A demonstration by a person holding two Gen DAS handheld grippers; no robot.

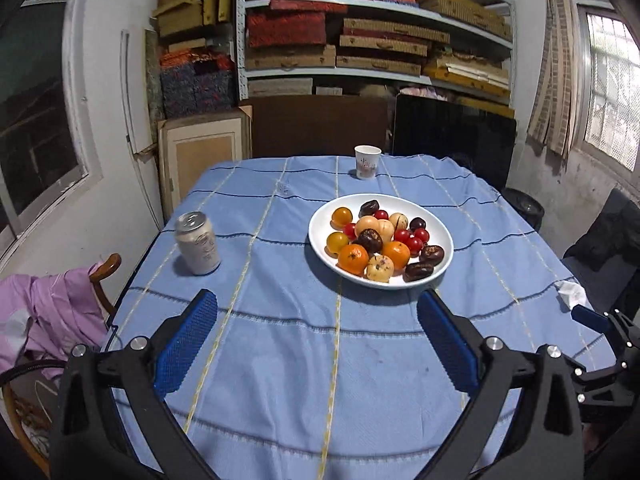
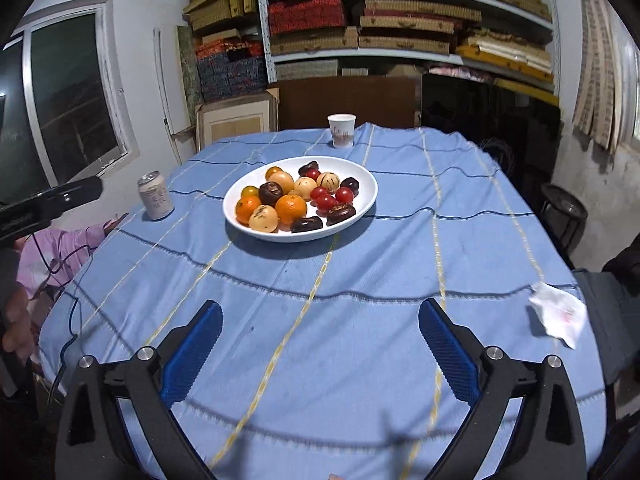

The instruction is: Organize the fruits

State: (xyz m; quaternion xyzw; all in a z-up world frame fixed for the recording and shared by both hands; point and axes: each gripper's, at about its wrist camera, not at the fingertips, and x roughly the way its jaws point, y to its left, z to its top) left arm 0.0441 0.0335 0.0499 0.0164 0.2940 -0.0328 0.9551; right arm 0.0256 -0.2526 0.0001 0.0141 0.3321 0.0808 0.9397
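A white oval plate sits on the blue striped tablecloth, filled with several fruits: oranges, red cherry tomatoes, pale round fruits and dark wrinkled dates. My left gripper hovers over the near part of the table, open, nothing between its blue pads, the plate beyond it to the right. My right gripper is also open and empty, with the plate ahead to the left.
A drink can stands near the table's left edge. A paper cup stands at the far edge. A crumpled white tissue lies at the right edge. A chair with pink cloth is at the left.
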